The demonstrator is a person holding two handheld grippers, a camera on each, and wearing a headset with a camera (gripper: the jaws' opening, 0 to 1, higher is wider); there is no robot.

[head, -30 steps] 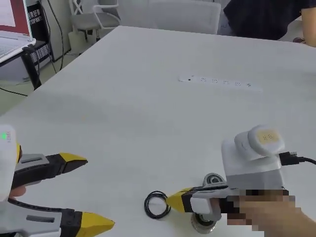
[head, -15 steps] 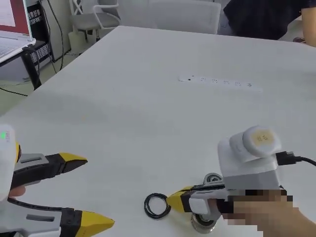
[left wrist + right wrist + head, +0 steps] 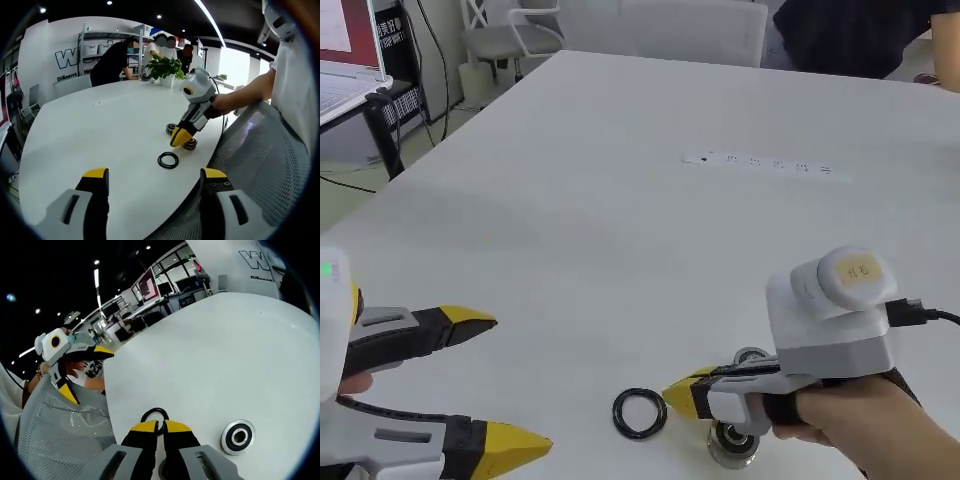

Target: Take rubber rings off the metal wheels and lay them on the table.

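- The right gripper hangs low over the white table. Its yellow-tipped jaws are pressed together with nothing between them. A hand wraps its handle.
- The black rubber ring lies flat on the table just ahead of the right gripper's tips, off any wheel. In the right gripper view it curves out just past the closed tips. Whether it touches them is hard to judge from that angle.
- The near wheel stands on the table under the right gripper's body, just behind its tips and on the person's side of it.
- The far wheel sits on the other side of that body, partly hidden by it. In the right gripper view it lies to the right of the jaws and clear of them, with a dark band between its metal rim and hub.
- The left gripper is held off to the side of the ring with its jaws spread wide and nothing in them. In the left gripper view the ring lies well ahead of the open jaws, roughly on the line between them. The right gripper's tip is just beyond the ring.
- A white power strip lies on the table far beyond the right gripper, well apart from ring and wheels.
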